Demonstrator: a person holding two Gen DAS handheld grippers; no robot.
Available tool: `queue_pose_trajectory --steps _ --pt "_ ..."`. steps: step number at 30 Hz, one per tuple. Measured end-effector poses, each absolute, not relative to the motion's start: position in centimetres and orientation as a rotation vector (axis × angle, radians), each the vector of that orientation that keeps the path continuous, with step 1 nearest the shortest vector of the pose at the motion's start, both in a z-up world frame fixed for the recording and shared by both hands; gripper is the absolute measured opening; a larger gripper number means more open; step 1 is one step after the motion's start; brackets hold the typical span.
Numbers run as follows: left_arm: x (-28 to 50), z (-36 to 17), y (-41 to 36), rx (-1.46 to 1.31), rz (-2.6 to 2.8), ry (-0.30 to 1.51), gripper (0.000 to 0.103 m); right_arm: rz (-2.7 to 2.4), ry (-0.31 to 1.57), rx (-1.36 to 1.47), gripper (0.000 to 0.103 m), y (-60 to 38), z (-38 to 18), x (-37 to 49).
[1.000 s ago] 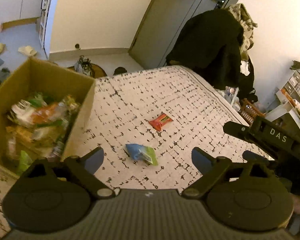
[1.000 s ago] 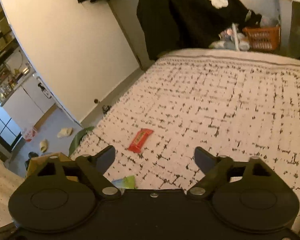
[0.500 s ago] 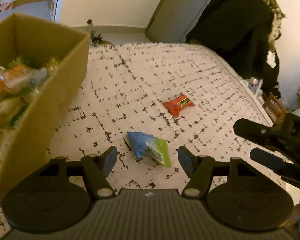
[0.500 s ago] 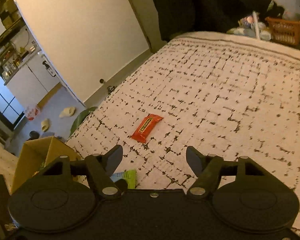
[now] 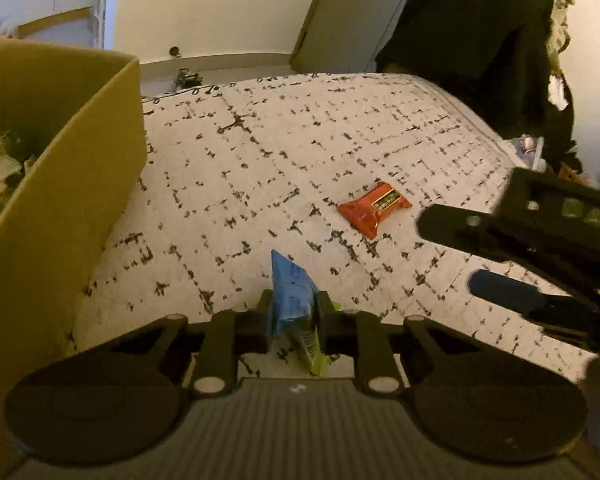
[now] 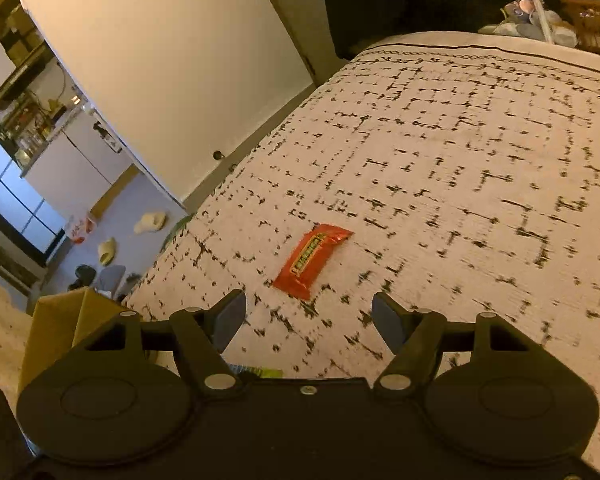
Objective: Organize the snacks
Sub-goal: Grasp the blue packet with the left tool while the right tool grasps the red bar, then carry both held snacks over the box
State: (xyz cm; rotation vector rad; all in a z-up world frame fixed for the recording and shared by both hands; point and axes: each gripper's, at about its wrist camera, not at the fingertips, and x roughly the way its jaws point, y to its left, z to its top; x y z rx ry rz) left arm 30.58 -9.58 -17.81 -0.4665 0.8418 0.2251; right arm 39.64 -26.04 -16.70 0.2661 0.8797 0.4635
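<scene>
A blue and green snack packet [image 5: 293, 304] stands on edge on the patterned bed cover, and my left gripper [image 5: 292, 316] is closing on it with both pads pressed against its sides. A red snack bar [image 5: 374, 209] lies flat farther out to the right. In the right wrist view the same red snack bar [image 6: 312, 260] sits just beyond my right gripper [image 6: 308, 320], whose jaws stand open with nothing between them. The right gripper's fingers [image 5: 512, 292] reach in from the right of the left wrist view. An open cardboard box [image 5: 60, 200] with several snacks inside stands at the left.
The bed cover [image 6: 460, 184] stretches far to the right and back. Dark clothes [image 5: 480, 40] hang beyond the bed's far corner. A corner of the cardboard box [image 6: 60, 328] shows at lower left, with slippers [image 6: 150, 222] on the floor past the bed's edge.
My left gripper came down over the blue and green packet and its jaws closed onto it. My right gripper moved down toward the red bar and narrowed a little.
</scene>
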Motion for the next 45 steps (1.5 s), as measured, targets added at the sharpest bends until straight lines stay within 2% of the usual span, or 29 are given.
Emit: queue_pose_trajectory --steps 4,8,22,26,27,37,45 --pt "30.6 -18.0 -8.2 -0.534 0.214 0.817 0.018 0.452 0.873 0.305 0.068 -25.7 -17.8 40.9" --pt "30.6 -18.1 -7.2 -0.58 0.252 0.776 0.018 0.436 0.896 0.318 0.058 -25.1 -19.3 41.9" --pt "31.8 -19.2 -5.5 -0.661 0.271 0.721 0.018 0.344 0.829 0.227 0.056 -22.1 -19.6 42.1" --pt "31.8 -19.3 -5.4 -0.666 0.27 0.719 0.018 0.267 0.822 0.224 0.029 -21.1 -19.8 43.2" --pt "31.8 -19.3 -5.4 -0.665 0.269 0.72 0.018 0.256 0.822 0.213 0.027 -21.0 -19.8 43.2" --pt "31.7 -18.3 -5.9 -0.66 0.242 0.738 0.018 0.261 0.868 0.171 0.025 -22.2 -18.6 39.9" --pt "29.7 -15.6 -6.9 -0.634 0.19 0.718 0.018 0.251 0.815 0.169 0.025 -23.4 -14.6 36.5"
